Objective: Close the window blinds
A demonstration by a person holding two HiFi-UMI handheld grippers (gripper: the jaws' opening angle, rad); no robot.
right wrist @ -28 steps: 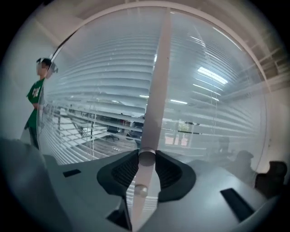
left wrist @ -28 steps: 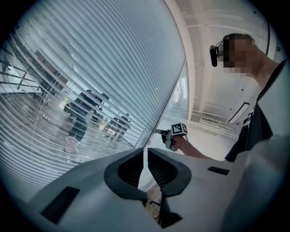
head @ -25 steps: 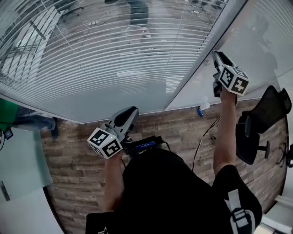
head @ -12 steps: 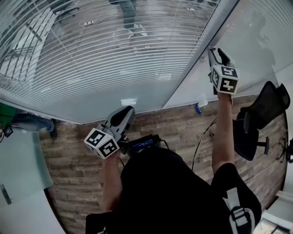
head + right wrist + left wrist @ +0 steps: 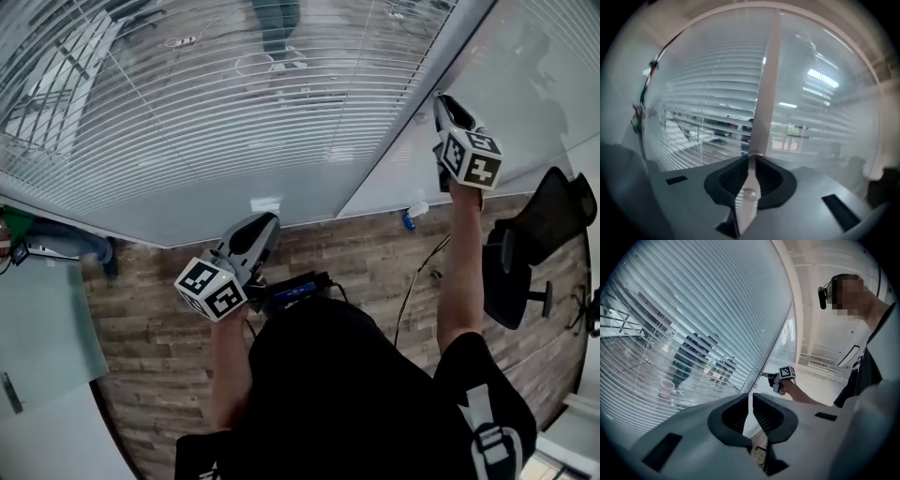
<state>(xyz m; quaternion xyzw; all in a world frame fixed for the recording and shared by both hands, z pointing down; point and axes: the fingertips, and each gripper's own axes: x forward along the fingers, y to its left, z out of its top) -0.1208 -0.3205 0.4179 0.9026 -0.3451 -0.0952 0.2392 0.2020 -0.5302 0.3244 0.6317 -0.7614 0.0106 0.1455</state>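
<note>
Daylight through window blinds [image 5: 234, 103] is main source: cool, even, scene bright. Ceiling-lamp reflections [image 5: 820, 77] glare across blinds, small bright patch just below them in head view. Wood floor [image 5: 150, 309] under blinds dimmer, shadows soft. Strong fisheye — slats bow, dark vignette ring around both gripper views. Right gripper view hazy, smeared — tilt wand [image 5: 765, 70] before blinds out of focus.

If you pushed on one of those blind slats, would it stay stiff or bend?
The slats look thin and very long, so one would probably flex easily and feel light. Gaps show between them, so they likely hang loose and would sway.
</note>
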